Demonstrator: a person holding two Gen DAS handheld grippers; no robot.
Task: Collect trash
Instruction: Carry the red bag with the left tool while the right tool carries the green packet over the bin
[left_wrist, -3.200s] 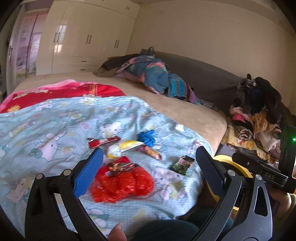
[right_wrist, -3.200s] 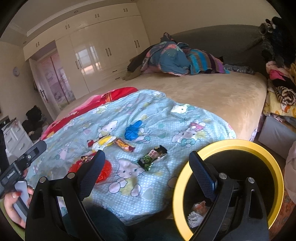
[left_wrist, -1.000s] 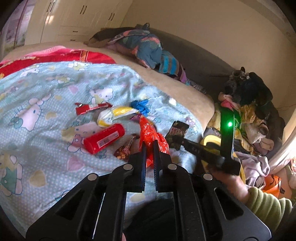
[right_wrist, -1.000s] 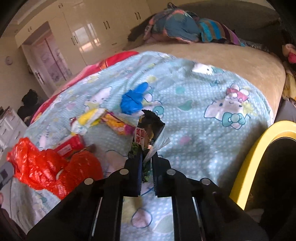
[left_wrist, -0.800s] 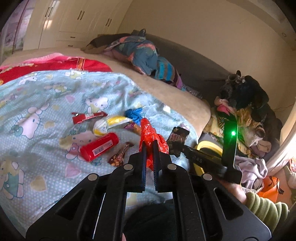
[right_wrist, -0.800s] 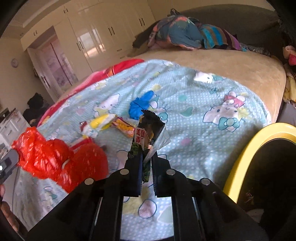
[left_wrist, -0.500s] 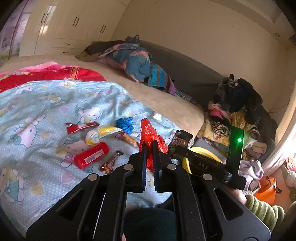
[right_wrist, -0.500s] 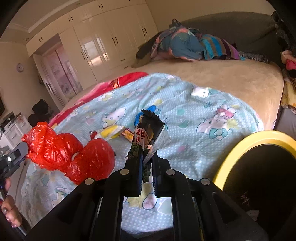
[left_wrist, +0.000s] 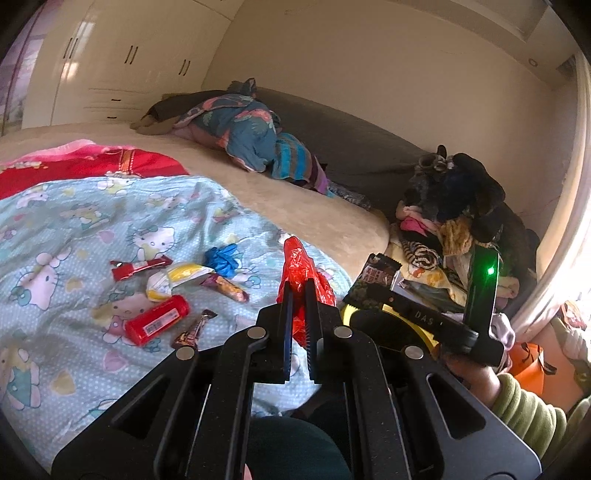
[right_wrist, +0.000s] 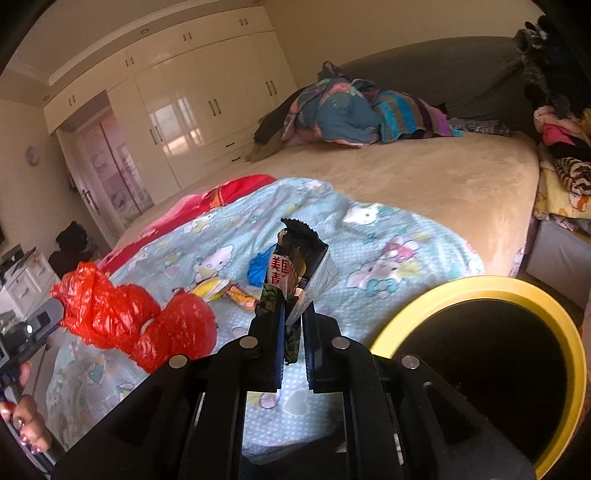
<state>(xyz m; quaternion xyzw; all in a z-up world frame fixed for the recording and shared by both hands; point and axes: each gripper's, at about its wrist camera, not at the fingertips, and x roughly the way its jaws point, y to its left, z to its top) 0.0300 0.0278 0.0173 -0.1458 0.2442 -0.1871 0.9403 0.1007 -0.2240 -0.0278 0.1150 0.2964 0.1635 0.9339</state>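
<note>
My left gripper (left_wrist: 298, 291) is shut on a crumpled red plastic bag (left_wrist: 300, 266), held above the bed's near edge; the right wrist view shows that bag (right_wrist: 133, 317) hanging in the air at the left. My right gripper (right_wrist: 293, 306) is shut on a dark snack wrapper (right_wrist: 299, 254) with red print, lifted off the blanket. In the left wrist view that wrapper (left_wrist: 373, 278) hovers above the bin. The yellow-rimmed black bin (right_wrist: 517, 291) stands on the floor just right of the right gripper.
On the light blue cartoon blanket (left_wrist: 74, 236) lie a red tube (left_wrist: 158, 319), a red wrapper (left_wrist: 138, 266), a yellow-white packet (left_wrist: 177, 277), blue crumpled plastic (left_wrist: 223, 255), an orange wrapper (left_wrist: 225, 288) and a brown wrapper (left_wrist: 192, 330). Piled clothes (left_wrist: 443, 229) sit beside the bed.
Both grippers have risen and drawn back from the blanket with their catches. The red bag now hangs clear of the bed. The bin's opening fills more of the right wrist view.
</note>
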